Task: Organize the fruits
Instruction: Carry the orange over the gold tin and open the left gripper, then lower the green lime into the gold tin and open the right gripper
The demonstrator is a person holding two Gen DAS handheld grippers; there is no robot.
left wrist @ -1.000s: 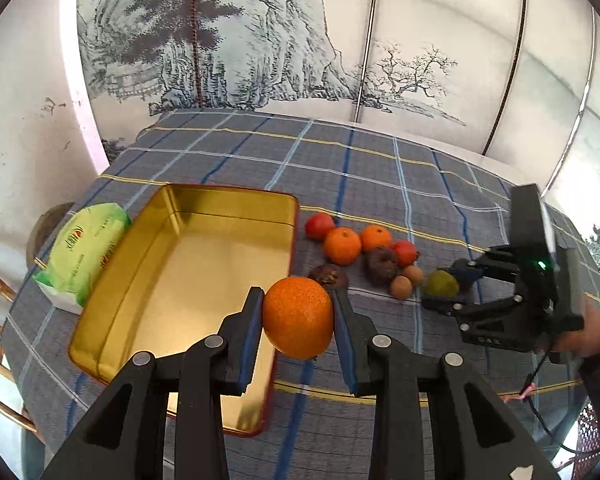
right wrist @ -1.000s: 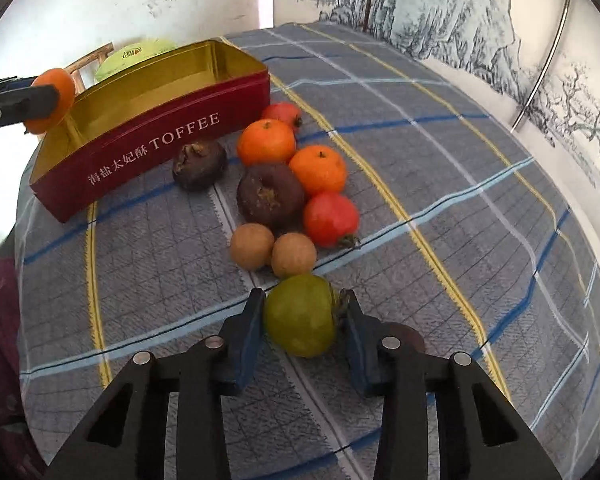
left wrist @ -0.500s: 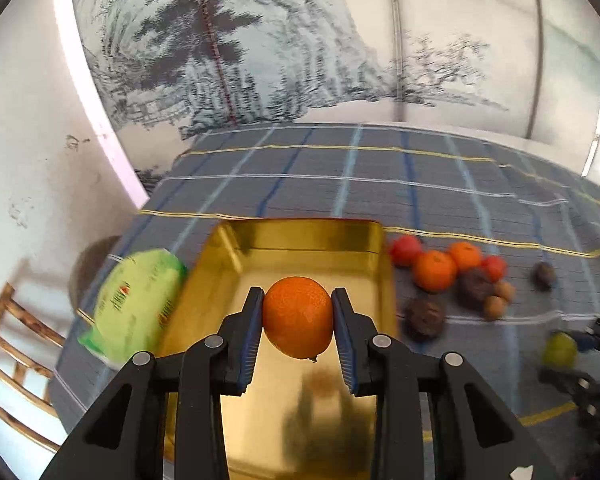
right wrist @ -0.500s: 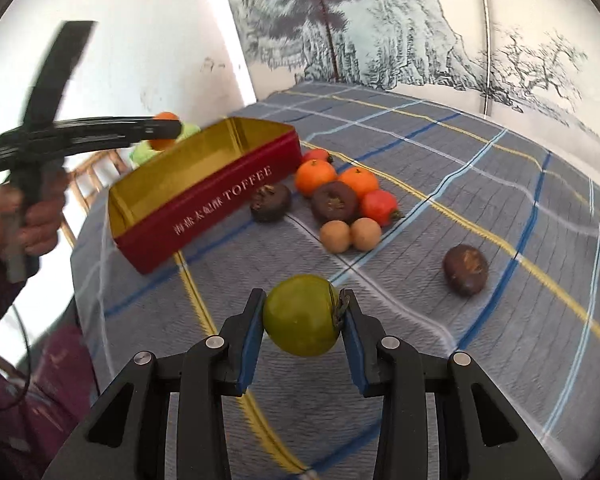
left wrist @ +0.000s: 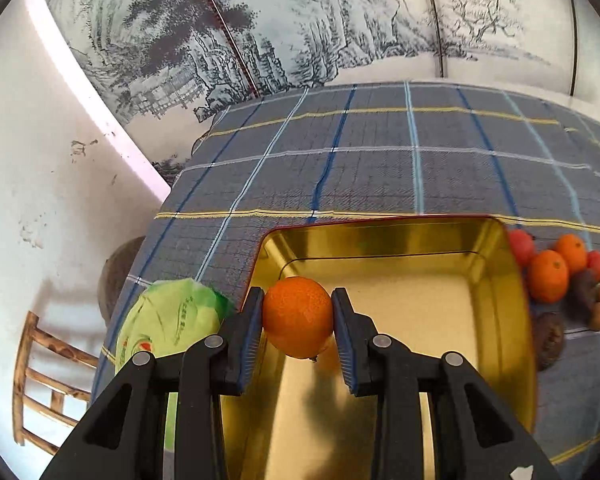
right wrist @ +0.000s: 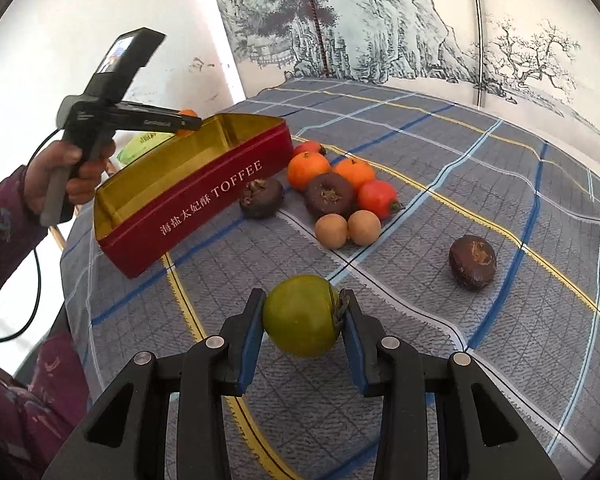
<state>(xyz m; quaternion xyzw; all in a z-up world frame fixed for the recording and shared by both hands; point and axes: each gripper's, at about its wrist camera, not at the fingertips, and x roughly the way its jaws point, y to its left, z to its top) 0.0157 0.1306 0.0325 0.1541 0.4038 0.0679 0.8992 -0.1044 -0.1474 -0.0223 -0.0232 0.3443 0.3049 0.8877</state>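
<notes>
Two claws, each pinching a fruit: left claw (left wrist: pixel 298 320) grips an orange (left wrist: pixel 298 316) above the gold tin (left wrist: pixel 512 320), lower centre. Right claw (right wrist: pixel 302 316) clamps a green fruit (right wrist: pixel 302 314) over the checked cloth (right wrist: pixel 420 152); loose fruit pile (right wrist: pixel 336 192) mid-frame beside the tin.

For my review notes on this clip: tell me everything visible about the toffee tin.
The toffee tin is a lidless rectangular box, apparently metal, with red outer walls bearing white "TOFFEE" lettering and Chinese characters, and a shiny gold inside. It sits flat on the checked tablecloth, nothing lying in it. A green packet lies along one side; a dark brown fruit sits close by the other.
</notes>
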